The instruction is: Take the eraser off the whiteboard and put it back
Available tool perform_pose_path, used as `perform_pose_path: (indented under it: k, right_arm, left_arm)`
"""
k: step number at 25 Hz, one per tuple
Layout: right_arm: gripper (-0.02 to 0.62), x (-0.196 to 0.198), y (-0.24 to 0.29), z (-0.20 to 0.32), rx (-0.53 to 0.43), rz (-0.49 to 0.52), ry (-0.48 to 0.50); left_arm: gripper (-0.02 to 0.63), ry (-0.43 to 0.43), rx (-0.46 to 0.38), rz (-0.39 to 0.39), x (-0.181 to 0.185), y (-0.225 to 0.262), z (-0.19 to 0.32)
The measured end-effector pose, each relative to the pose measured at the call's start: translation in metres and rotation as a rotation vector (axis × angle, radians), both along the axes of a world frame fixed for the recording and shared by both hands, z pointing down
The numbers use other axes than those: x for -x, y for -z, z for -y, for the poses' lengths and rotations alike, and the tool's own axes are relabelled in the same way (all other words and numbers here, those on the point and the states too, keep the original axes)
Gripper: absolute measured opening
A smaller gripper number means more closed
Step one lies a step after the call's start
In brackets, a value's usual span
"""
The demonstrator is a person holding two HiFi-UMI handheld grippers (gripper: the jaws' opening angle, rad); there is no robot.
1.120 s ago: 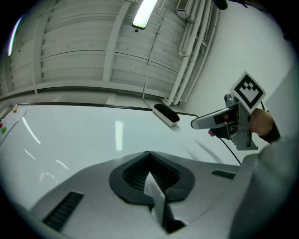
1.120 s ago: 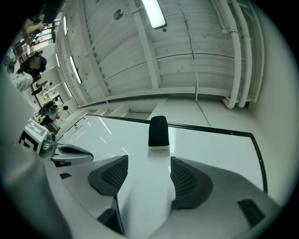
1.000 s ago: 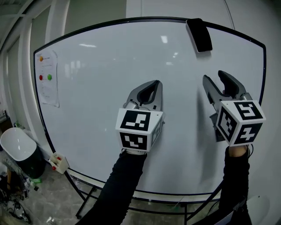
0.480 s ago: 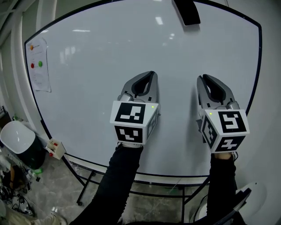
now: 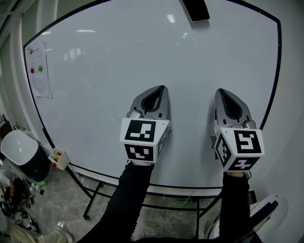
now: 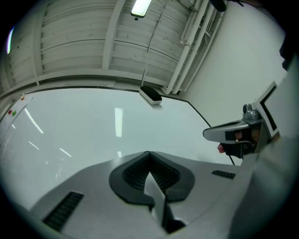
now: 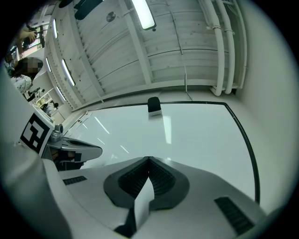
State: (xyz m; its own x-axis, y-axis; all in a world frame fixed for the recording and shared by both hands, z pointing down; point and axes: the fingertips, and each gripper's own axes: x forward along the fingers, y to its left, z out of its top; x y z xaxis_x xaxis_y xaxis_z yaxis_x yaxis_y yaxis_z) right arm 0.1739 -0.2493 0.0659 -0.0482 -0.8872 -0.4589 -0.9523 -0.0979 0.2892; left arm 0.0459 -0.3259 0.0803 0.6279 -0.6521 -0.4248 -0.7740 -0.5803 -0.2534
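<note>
Black eraser sits at the far top edge of the whiteboard, well apart from both tools. Left gripper: jaws pressed together, empty. Right gripper: jaws just closing, nothing between them. The eraser appears already put back, so the next move is probably only to withdraw.

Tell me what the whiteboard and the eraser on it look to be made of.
Whiteboard: smooth, glossy white panel, perhaps enamelled or melamine-coated; it mirrors the ceiling light. Eraser: matte black body, likely plastic, with a paler layer against the board, possibly felt.
</note>
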Motion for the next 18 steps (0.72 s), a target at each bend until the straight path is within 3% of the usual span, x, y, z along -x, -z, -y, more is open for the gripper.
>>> perform_pose_path:
  k: [18]
  right_arm:
    - [0.008,0.007,-0.017,0.0,0.035,0.002,0.024]
  left_arm:
    - [0.006,-0.006,0.012,-0.004,-0.001,-0.011,-0.007]
